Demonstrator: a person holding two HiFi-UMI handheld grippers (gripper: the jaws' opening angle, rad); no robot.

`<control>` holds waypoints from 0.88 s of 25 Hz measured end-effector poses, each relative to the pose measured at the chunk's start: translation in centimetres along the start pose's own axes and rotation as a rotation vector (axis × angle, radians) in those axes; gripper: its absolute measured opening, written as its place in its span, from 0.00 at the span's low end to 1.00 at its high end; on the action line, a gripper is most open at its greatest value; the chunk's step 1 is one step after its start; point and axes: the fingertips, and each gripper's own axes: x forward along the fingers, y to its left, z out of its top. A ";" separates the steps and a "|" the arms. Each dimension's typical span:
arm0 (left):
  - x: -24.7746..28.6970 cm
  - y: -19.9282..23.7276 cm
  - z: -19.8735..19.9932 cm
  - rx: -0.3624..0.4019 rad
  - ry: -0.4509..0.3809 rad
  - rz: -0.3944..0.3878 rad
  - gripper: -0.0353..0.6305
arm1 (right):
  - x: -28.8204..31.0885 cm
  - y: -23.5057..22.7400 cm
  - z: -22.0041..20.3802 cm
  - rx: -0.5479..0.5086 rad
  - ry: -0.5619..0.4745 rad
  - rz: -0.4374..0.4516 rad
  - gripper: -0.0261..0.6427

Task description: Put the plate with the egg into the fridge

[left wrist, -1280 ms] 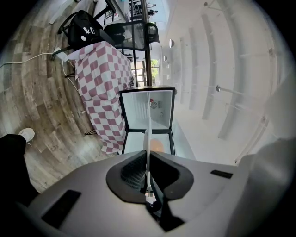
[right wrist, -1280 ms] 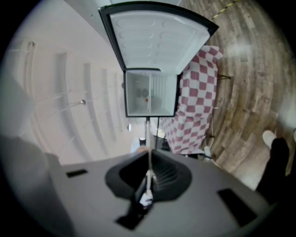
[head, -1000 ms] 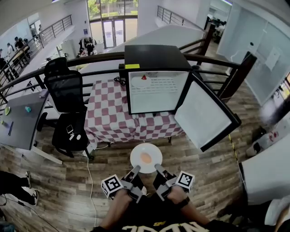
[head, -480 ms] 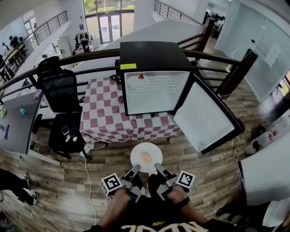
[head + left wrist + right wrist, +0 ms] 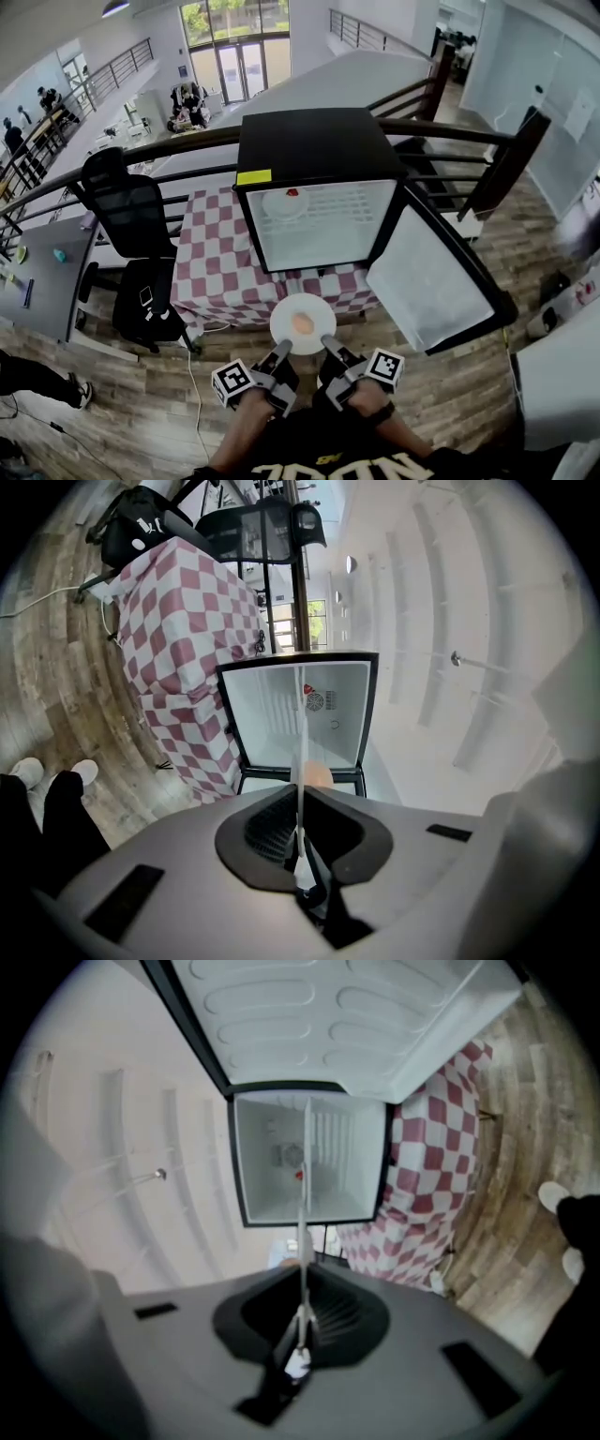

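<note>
White plate point(image 5: 286, 323) rim was clenched edge-on in both tools, the left tool point(image 5: 281, 351) and the right tool point(image 5: 325, 345) each pinching its near edge side by side. The plate hung level in the air before the open fridge point(image 5: 319, 225), not yet inside, with the egg point(image 5: 301, 324) loose at its centre. It looked stiff, light, glazed and breakable. The egg would likely slide if tipped, so a level two-sided rim hold suited it.

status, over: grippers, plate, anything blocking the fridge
Left gripper and right gripper both shut on the plate rim. Egg sits centred, plate short of the fridge. Door wide open, nothing seen in the way.
</note>
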 end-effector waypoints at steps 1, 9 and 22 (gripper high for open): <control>0.9 -0.4 0.4 -0.003 -0.009 -0.005 0.11 | 0.7 0.3 0.8 -0.004 0.007 0.008 0.09; 7.7 -2.3 2.4 0.024 -0.041 -0.029 0.11 | 4.4 1.6 7.3 -0.012 0.031 0.035 0.09; 10.9 0.5 3.6 0.000 -0.128 0.016 0.11 | 6.9 -1.1 10.2 -0.011 0.121 -0.042 0.09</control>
